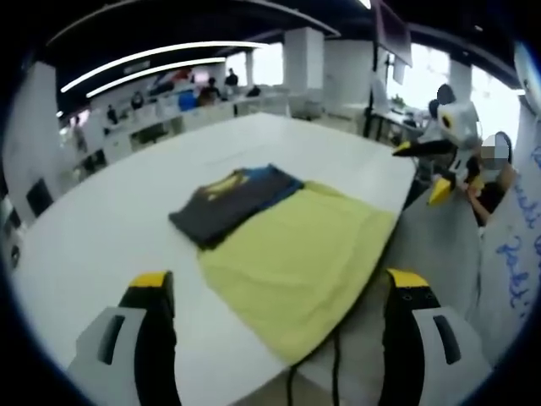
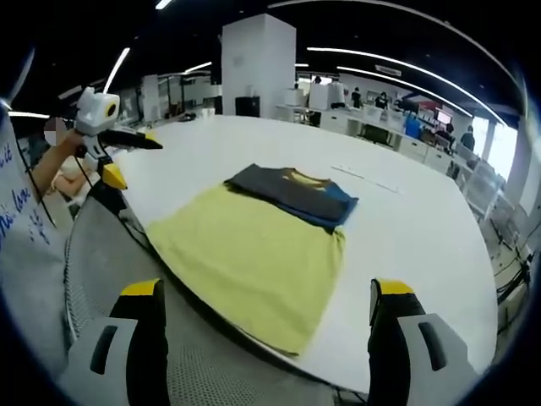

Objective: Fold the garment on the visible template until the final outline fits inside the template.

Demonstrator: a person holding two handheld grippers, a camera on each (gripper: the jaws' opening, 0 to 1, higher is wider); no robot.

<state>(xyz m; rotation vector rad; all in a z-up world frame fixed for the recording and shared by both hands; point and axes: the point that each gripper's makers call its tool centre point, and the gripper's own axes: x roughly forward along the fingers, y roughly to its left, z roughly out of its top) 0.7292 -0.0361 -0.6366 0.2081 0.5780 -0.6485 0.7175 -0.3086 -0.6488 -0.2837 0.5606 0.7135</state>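
A folded garment [image 1: 232, 203], dark grey and blue with a yellow print, lies on the far end of a yellow-green template mat [image 1: 296, 271] on a white table [image 1: 127, 220]. Part of it overhangs the mat's edge onto the table. My left gripper [image 1: 279, 283] hovers open short of the mat's near edge, holding nothing. The right gripper [image 1: 435, 165] shows at the right, off the table's corner. In the right gripper view the garment [image 2: 292, 193] rests on the far part of the mat [image 2: 254, 262], my right gripper [image 2: 265, 292] stands open, and the left gripper [image 2: 106, 135] is held at the left.
The mat hangs a little over the table edge [image 2: 211, 317]. A grey mesh surface [image 2: 110, 254] lies beside that edge. A whiteboard with blue writing [image 1: 520, 245] stands close by. A white pillar [image 2: 258, 59] and desks with people [image 1: 203, 93] are far behind.
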